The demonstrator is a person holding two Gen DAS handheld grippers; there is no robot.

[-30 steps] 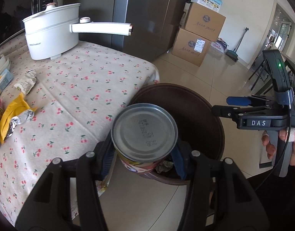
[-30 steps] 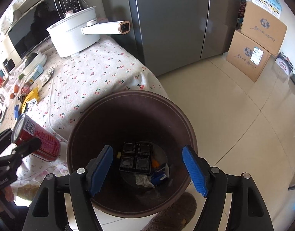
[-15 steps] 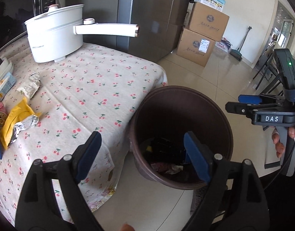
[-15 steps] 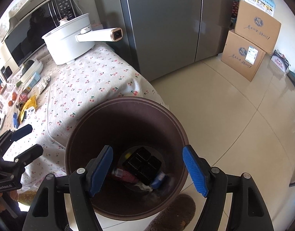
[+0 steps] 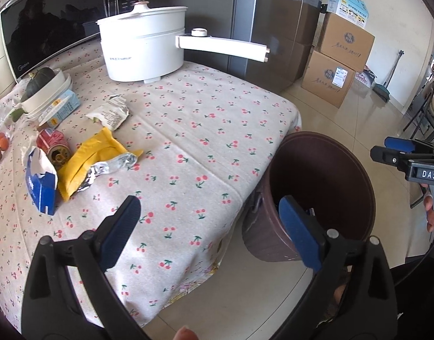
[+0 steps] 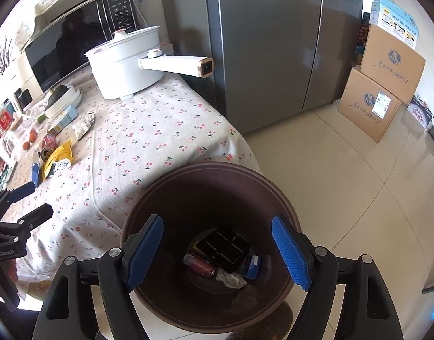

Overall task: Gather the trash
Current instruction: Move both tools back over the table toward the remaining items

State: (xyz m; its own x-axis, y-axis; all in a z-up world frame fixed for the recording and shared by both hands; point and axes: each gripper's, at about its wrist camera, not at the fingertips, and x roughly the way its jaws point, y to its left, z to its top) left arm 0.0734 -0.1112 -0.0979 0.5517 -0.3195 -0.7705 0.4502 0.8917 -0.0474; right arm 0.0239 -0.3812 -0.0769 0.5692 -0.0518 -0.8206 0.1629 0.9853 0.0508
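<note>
A brown trash bin [image 5: 358, 167] [image 6: 148, 204] stands on the floor at the table's corner. Inside it lie a red can [image 6: 199, 265], a black tray [image 6: 222, 248] and scraps. My left gripper [image 5: 208, 226] is open and empty over the table's front corner, beside the bin. My right gripper [image 6: 217, 250] is open and empty above the bin's mouth. On the table lie a yellow foil wrapper [image 5: 92, 158], a blue carton [image 5: 41, 187], a red can [image 5: 52, 147] and a crumpled white wrapper [image 5: 110, 113].
A white electric pot [image 5: 143, 48] with a long handle stands at the table's back, a microwave [image 5: 46, 36] behind it. Stacked bowls [image 5: 46, 93] and a small box sit at the left. A grey fridge [image 6: 268, 45] and cardboard boxes [image 6: 378, 87] stand beyond the table.
My left gripper let go of the can, which now lies in the bin. It then swung left from over the bin toward the table. My right gripper stayed above the bin.
</note>
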